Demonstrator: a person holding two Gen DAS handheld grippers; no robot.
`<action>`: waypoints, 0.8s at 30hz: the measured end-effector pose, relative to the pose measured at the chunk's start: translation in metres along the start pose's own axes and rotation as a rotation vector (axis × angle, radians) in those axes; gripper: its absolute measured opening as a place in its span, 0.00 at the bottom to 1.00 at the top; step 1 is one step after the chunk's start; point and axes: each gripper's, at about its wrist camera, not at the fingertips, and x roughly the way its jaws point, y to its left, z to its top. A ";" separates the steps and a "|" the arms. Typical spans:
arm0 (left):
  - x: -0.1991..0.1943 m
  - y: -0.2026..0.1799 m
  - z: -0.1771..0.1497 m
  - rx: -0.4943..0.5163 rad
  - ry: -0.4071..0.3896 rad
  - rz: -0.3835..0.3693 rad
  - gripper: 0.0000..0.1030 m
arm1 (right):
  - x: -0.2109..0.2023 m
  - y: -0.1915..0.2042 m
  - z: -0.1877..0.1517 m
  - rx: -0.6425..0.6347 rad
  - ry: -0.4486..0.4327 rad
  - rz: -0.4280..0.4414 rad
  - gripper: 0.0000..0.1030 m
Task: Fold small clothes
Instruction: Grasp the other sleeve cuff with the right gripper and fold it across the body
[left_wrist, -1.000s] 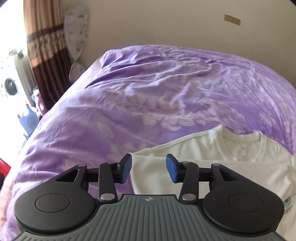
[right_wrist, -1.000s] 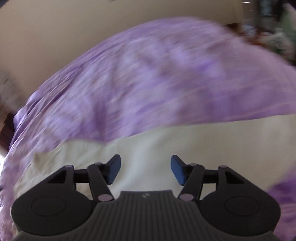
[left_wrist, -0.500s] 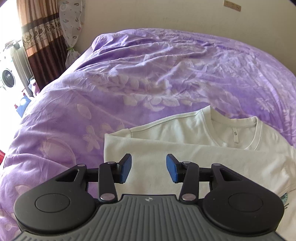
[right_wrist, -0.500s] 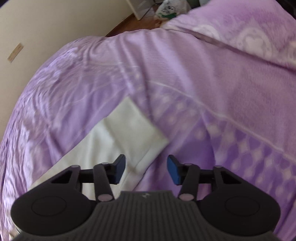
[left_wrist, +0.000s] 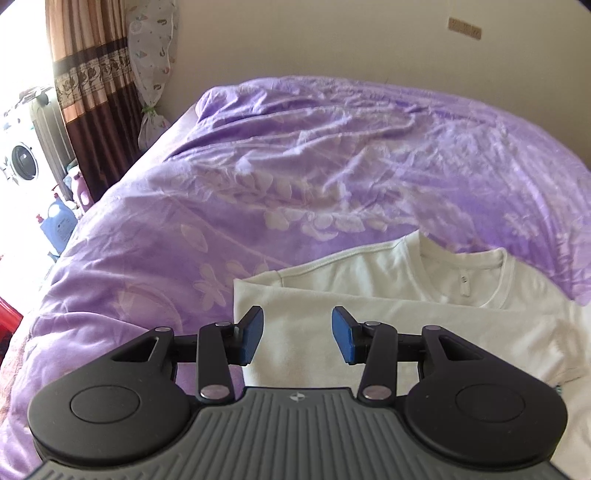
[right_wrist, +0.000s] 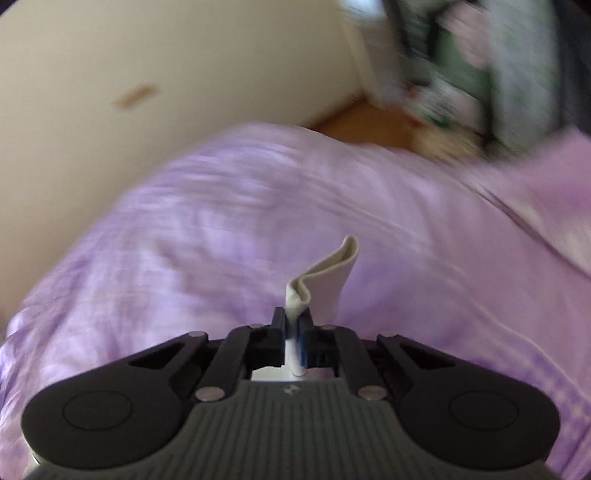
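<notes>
One cream cotton T-shirt (left_wrist: 388, 325) lies partly folded on the one purple floral bedspread (left_wrist: 295, 177), left tongs (left_wrist: 295, 334) gaping empty above it, right tongs (right_wrist: 293, 332) just closed, pinching a fold of its cloth

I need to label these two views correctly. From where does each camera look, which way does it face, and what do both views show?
Left wrist view: sits on the left gripper, faces forward and down over the cream cotton T-shirt on the purple floral bedspread; blue-padded jaws open, empty.
Right wrist view: sits on the right gripper, faces across the blurred bedspread toward a beige wall; jaws have just closed on a fold of cream cloth.
Shared: bedspread, cream fabric, wall.
</notes>
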 end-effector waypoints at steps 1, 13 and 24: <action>-0.006 0.003 0.000 -0.001 -0.008 -0.007 0.50 | -0.013 0.026 0.003 -0.038 -0.017 0.045 0.01; -0.057 0.056 -0.005 -0.089 -0.040 -0.076 0.50 | -0.086 0.337 -0.038 -0.276 -0.004 0.500 0.01; -0.043 0.097 -0.028 -0.160 0.005 -0.177 0.50 | -0.008 0.510 -0.231 -0.389 0.310 0.601 0.01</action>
